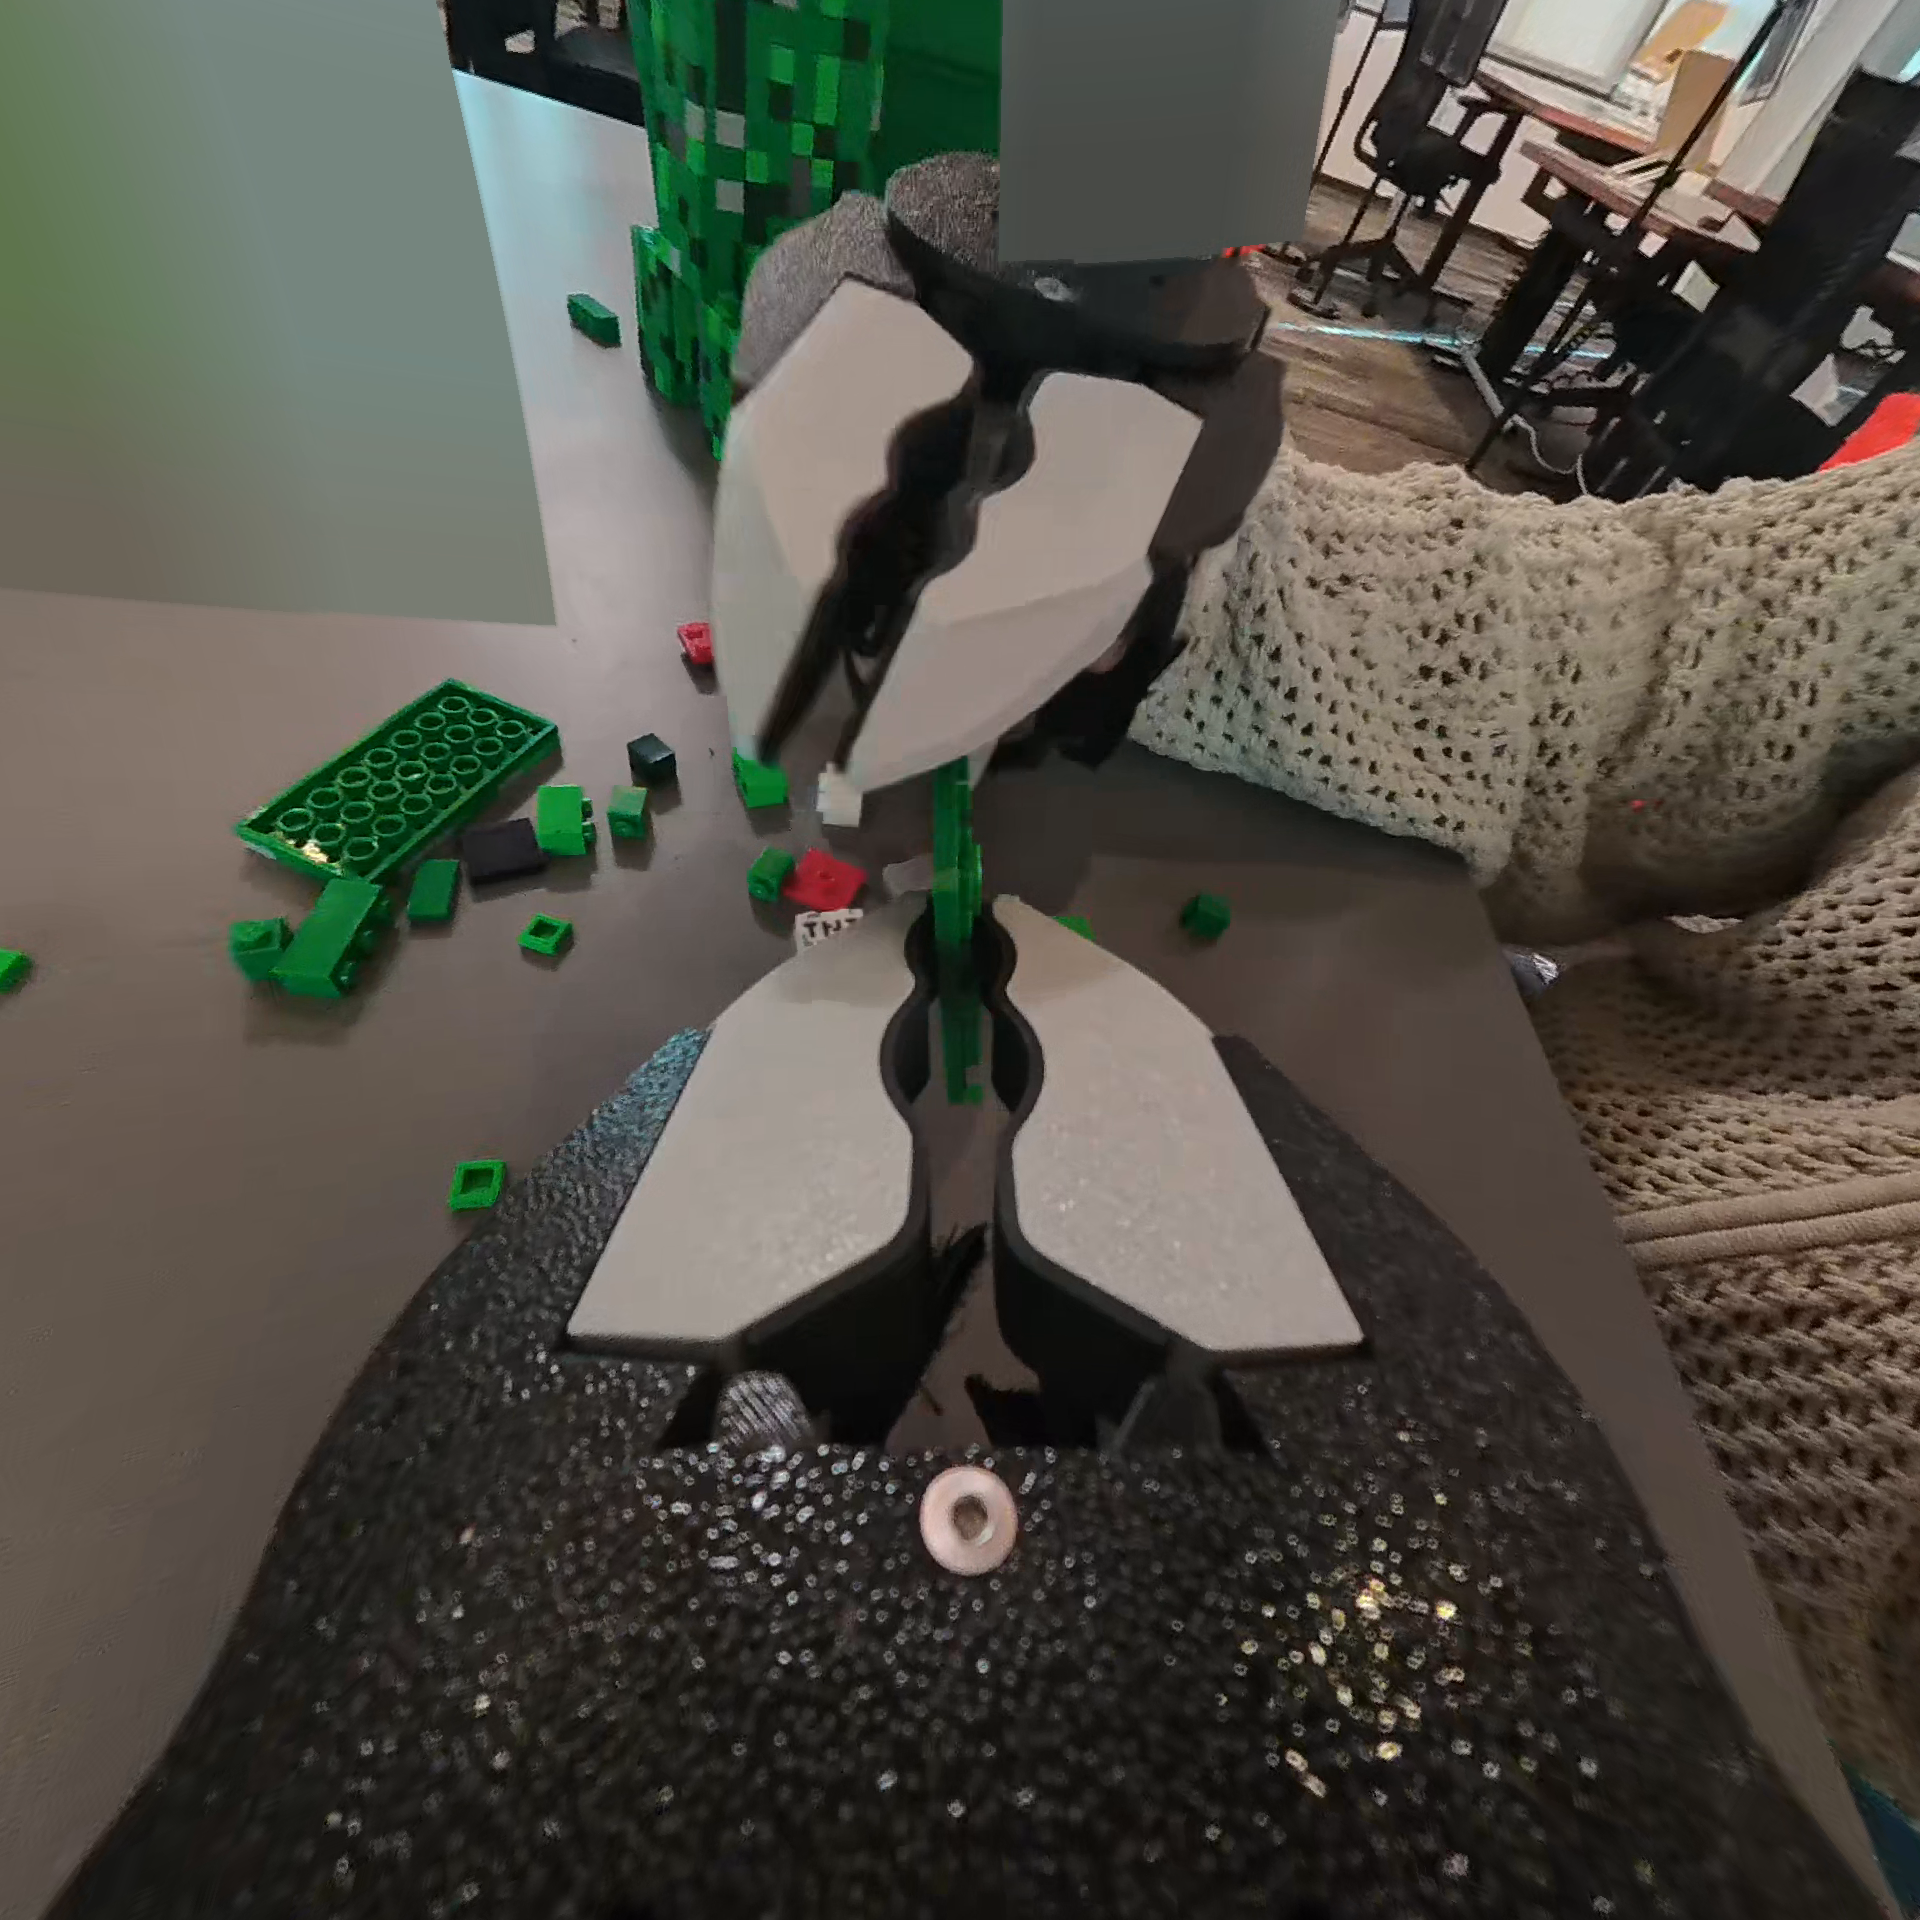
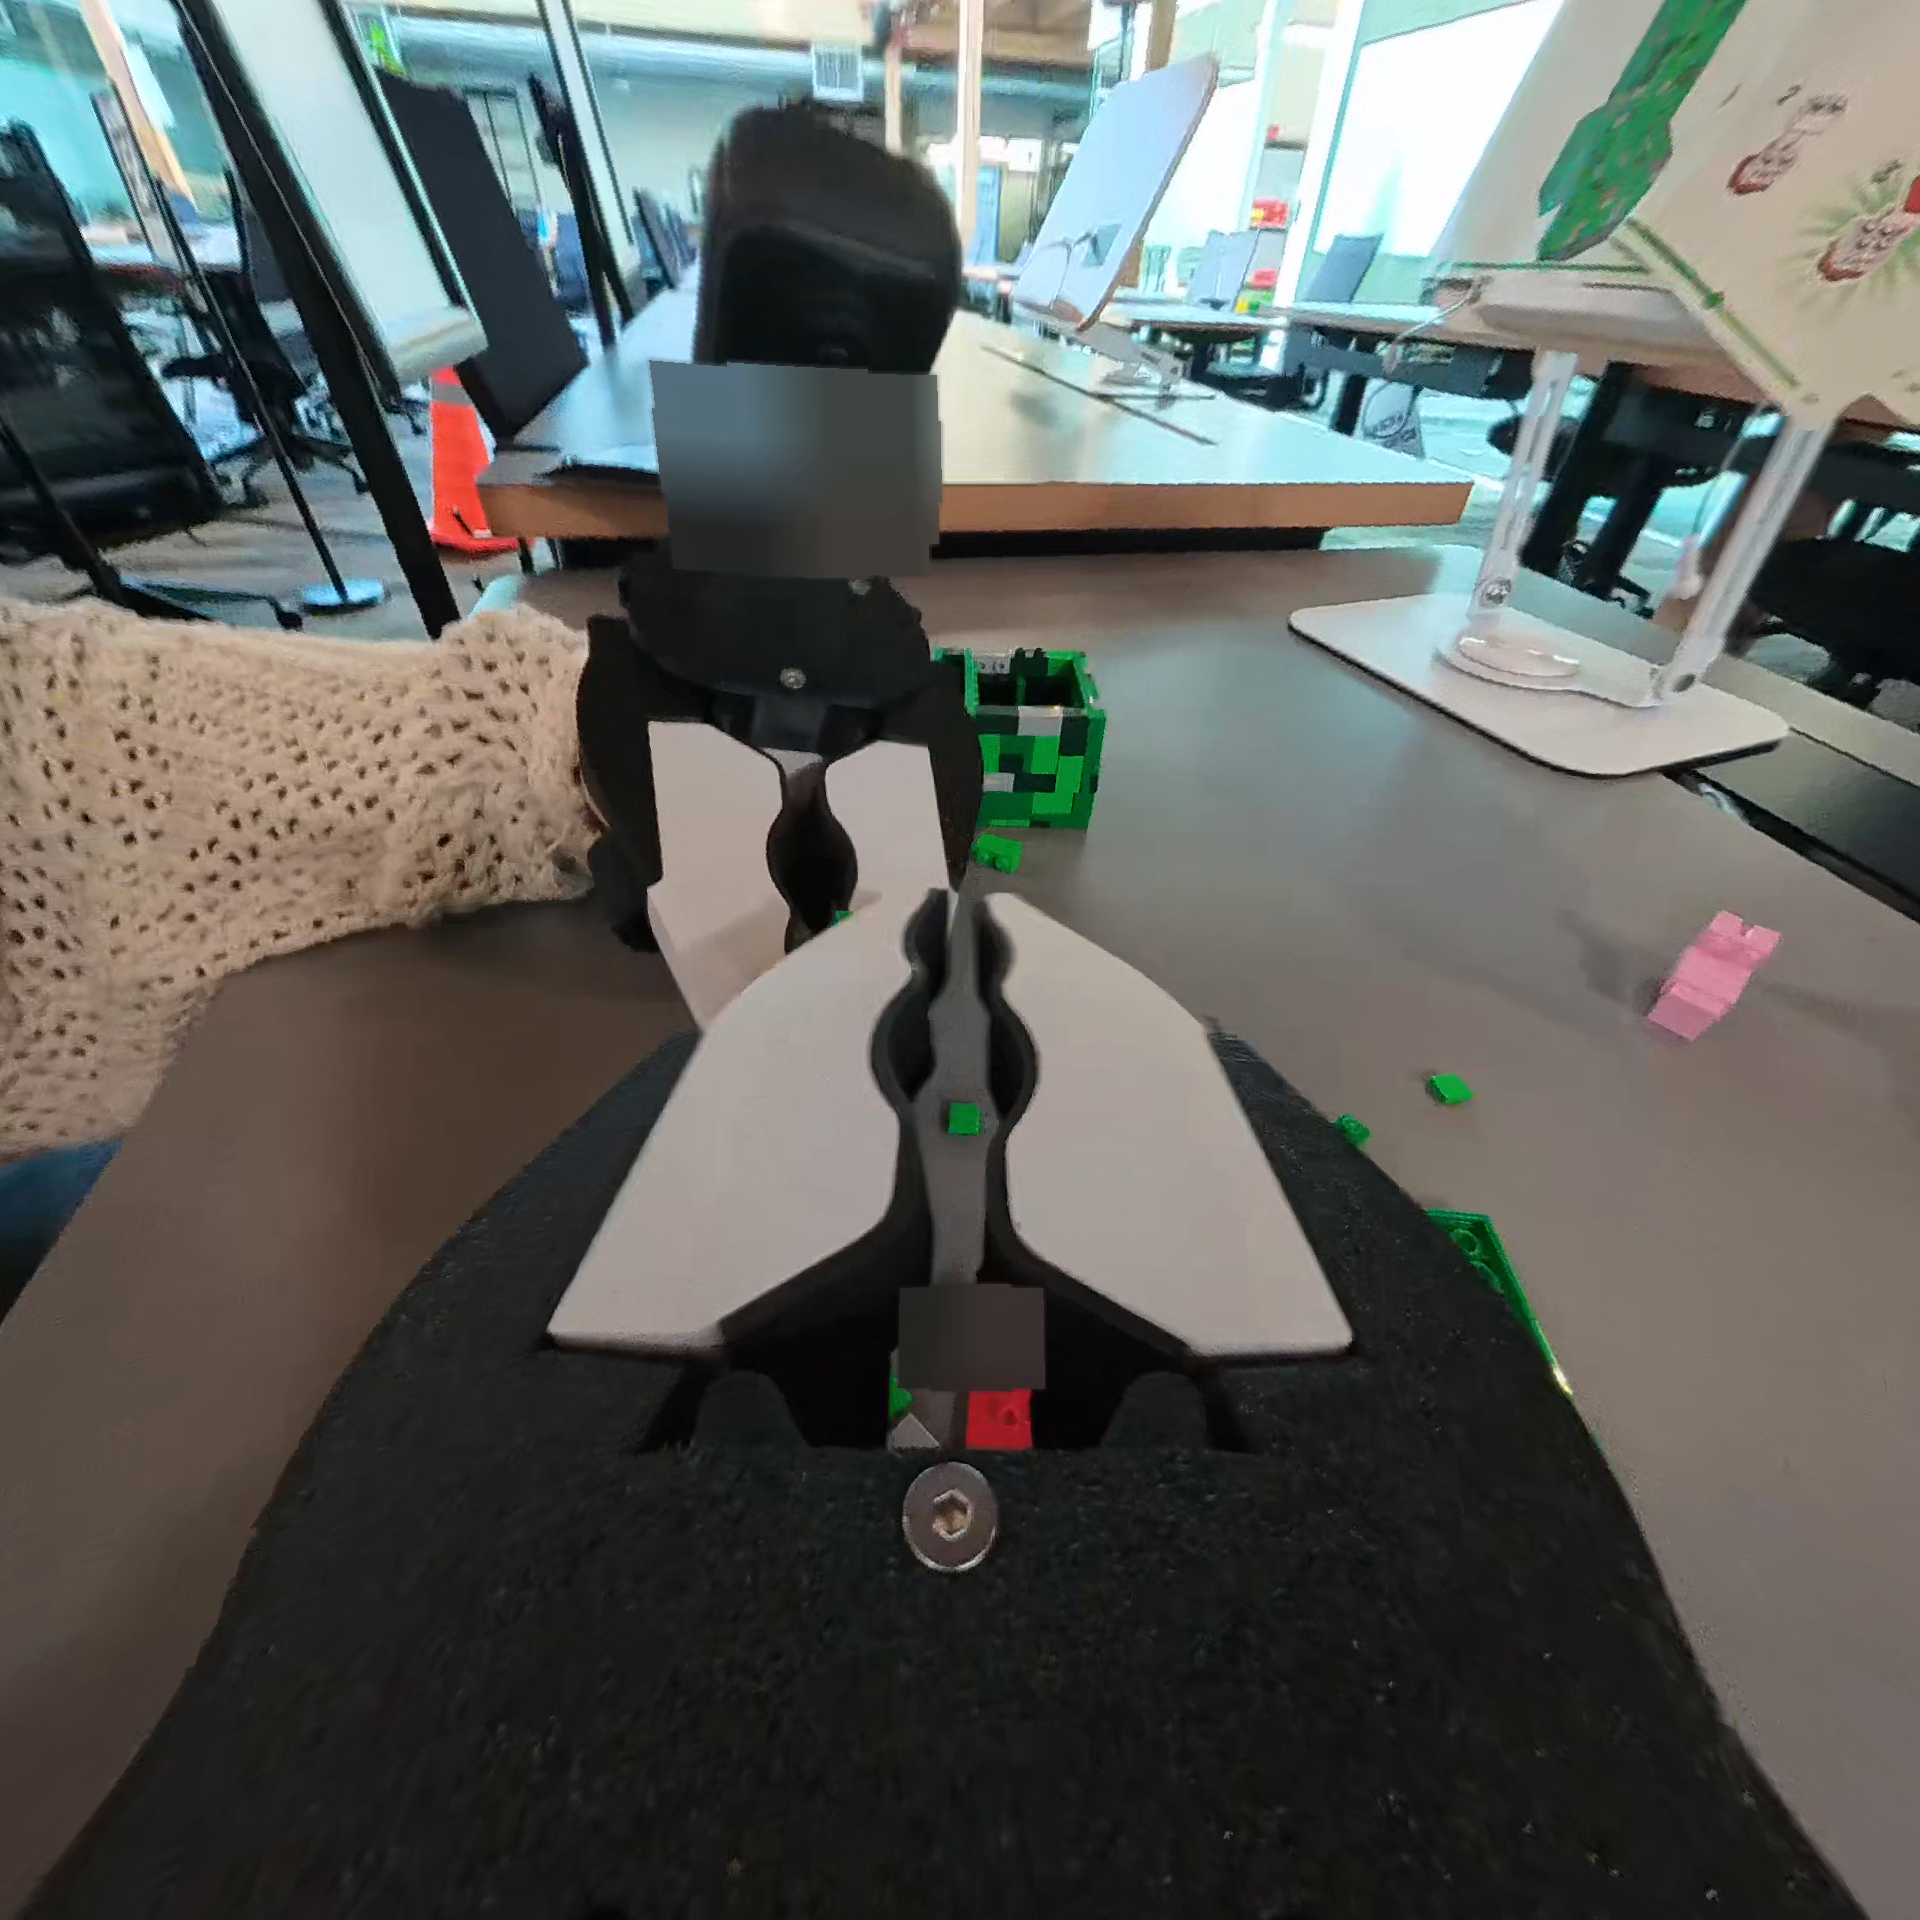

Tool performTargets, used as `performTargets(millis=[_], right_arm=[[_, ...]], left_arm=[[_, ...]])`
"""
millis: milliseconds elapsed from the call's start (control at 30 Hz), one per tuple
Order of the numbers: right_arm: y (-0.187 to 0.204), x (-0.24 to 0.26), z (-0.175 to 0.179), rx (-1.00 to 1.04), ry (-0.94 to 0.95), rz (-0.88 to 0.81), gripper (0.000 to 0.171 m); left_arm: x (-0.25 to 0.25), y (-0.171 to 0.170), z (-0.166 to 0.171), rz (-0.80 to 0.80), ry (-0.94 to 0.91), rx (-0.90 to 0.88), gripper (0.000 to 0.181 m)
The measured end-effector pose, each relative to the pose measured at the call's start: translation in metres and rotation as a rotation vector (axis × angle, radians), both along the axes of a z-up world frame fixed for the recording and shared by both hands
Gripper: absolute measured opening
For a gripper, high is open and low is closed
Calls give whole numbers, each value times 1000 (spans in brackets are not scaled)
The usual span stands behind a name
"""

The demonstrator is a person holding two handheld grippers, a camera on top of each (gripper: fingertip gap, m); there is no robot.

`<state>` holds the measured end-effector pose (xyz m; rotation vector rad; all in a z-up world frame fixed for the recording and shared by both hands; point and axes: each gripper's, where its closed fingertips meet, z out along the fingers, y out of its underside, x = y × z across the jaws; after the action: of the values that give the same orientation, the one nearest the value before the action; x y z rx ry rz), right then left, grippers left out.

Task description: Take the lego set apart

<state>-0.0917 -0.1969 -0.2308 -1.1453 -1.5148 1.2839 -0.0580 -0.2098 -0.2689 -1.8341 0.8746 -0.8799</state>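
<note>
My left gripper (image 1: 958,920) is shut on a thin green lego plate (image 1: 954,862) that stands on edge between its pads and sticks up past the tips. My right gripper (image 1: 816,764) hovers just beyond it, blurred, with its fingers close together above the plate's top end. A small white piece (image 1: 837,802) shows right below its tips. In the right wrist view my right gripper (image 2: 951,909) has its jaws nearly together, with the table showing through the slit. The left gripper (image 2: 816,920) faces it, a bit of green (image 2: 840,916) at its tips.
Loose green, red and black pieces (image 1: 561,821) and an upturned green plate (image 1: 405,774) lie on the grey table (image 1: 260,1143). A green block build (image 2: 1039,748) stands behind. A pink figure (image 2: 1714,971) and a booklet stand (image 2: 1538,665) are to the right. Knit sleeves (image 1: 1455,665) are at the table's edge. The tips of one gripper are about 5 centimetres away from the tips of the other.
</note>
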Motion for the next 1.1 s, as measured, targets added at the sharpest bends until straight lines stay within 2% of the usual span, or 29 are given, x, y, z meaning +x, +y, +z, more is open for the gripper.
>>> performTargets(millis=[67, 167, 233, 267, 400, 433, 533, 567, 600, 633, 733, 800, 867, 933, 1000, 1067, 1100], right_arm=[[1, 5, 5, -41, 8, 18, 18], [-5, 12, -4, -71, -73, 93, 20], [-8, 14, -8, -46, -92, 113, 16], [-13, 15, -8, -40, -100, 147, 4], [-12, 13, -1, -71, -65, 124, 2], [-13, 13, -1, -80, -63, 122, 4], [-16, 15, -9, -94, -127, 142, 30], [-17, 15, -12, -97, -147, 157, 26], [-18, 15, -14, -85, -150, 165, 12], [-19, 15, -15, -73, -145, 166, 8], [-19, 14, -7, -82, -109, 174, 4], [-12, 12, 9, -133, 0, 140, 4], [-5, 15, 28, -221, 120, 121, 4], [-4, 18, 40, -298, 188, 140, 4], [-8, 19, 42, -342, 204, 175, 4], [-10, 16, 38, -339, 185, 180, 4], [-10, 15, 37, -320, 183, 176, 4]], left_arm=[[-1, 1, 1, 7, -8, 2, 5], [-1, 0, 2, 0, -8, 13, 5], [-1, 0, -2, 0, 21, 11, 5], [-1, 0, -2, 3, 29, 12, 6], [-1, 1, 3, 4, -21, 14, 5], [-1, 0, 4, 1, -26, 13, 6], [-1, 0, 4, 1, -22, 18, 6], [-1, 0, 4, -2, -19, 19, 6], [0, -1, 3, -5, -15, 20, 6], [0, -1, 3, -6, -11, 21, 6], [-2, 3, 12, 18, -61, 66, 7], [-7, 11, 28, 80, -158, 146, 11], [-12, 14, 37, 123, -200, 203, 28], [-12, 14, 38, 125, -195, 220, 36], [-7, 11, 39, 99, -178, 256, 32], [-2, 8, 38, 85, -137, 305, 11], [-2, 10, 35, 109, -105, 310, 10]])
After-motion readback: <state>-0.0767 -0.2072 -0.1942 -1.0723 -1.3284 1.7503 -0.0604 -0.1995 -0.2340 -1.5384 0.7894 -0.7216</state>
